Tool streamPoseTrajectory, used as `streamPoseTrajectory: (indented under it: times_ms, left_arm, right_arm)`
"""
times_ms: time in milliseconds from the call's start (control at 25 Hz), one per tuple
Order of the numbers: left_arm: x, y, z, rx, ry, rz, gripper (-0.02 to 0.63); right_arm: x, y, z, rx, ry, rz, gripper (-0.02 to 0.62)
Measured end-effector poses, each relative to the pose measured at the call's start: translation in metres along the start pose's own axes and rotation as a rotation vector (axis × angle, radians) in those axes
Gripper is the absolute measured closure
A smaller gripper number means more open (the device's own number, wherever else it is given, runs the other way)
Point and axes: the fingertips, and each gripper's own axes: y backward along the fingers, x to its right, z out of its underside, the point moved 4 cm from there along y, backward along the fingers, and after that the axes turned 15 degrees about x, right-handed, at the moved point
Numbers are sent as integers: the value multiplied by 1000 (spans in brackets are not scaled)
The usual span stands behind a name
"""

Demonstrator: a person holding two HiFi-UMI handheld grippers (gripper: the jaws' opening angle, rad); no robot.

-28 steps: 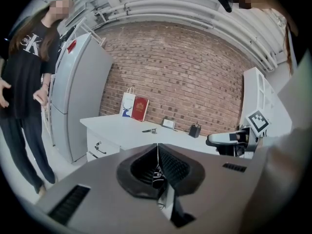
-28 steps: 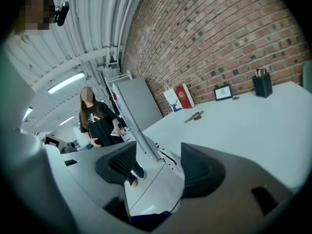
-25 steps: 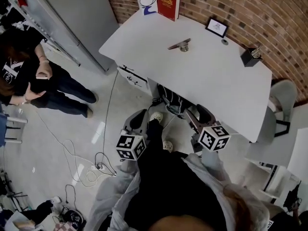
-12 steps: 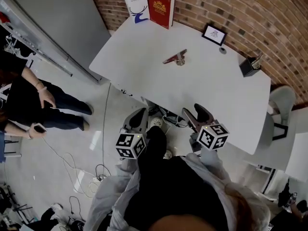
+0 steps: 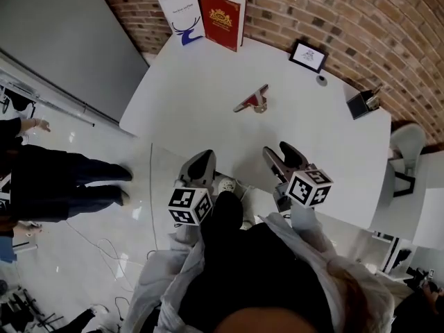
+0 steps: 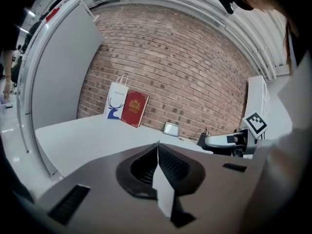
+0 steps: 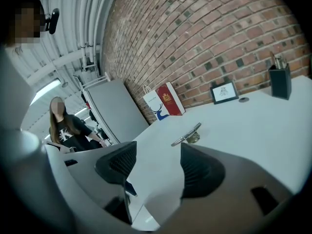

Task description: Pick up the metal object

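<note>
metal object (image 5: 252,100), just one, on table (image 5: 194,82)

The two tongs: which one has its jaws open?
The right tongs: its jaws stand apart with nothing between them, while the left tongs are closed, jaw against jaw.

The metal object (image 5: 252,101) is lying mid-way across the bench (image 5: 201,89). The bag (image 5: 179,10) and book (image 5: 221,18) are standing together at its far edge, with the frame (image 5: 309,55) to their right. A holder (image 5: 362,103), possibly of pens, is sitting farther right.

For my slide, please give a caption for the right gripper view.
Open right tool facing the metal object on the white table, brick wall behind.
</note>
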Motion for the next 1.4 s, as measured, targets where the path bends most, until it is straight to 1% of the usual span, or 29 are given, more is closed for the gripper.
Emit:
streamPoseTrajectory:
  times_ms: [160,240,480,640,760,840,1000,1120,1280,1400]
  left_arm:
    - [-19,-31,-3,-15,-3,25,589]
    - [-27,-45,-3,-29,1,35,589]
    - [-48,-88,8,-71,-3,71,589]
    - [-58,-113,12,-92,1,88,588]
    - [-66,-126,17,-110,6,99,589]
    - [-72,-131,21,-126,12,96,589]
    - [-83,-139,27,-141,1,86,589]
    - [-91,-144,31,-138,22,78,589]
    - [-100,-149,35,-119,40,66,589]
    - [-105,-148,41,-127,53,58,589]
  right_arm:
    - [9,-30,-8,4,-36,23,314]
    - [15,-45,-11,14,-85,43,322]
    - [46,-80,-13,64,-319,140,345]
    - [69,-102,-3,73,-485,204,354]
    - [82,-118,5,73,-620,236,353]
    - [90,-127,10,82,-679,263,356]
    - [105,-140,17,96,-728,325,368]
    - [115,-149,21,94,-762,365,382]
    - [125,-158,26,91,-786,403,417]
    - [131,-165,28,97,-815,416,464]
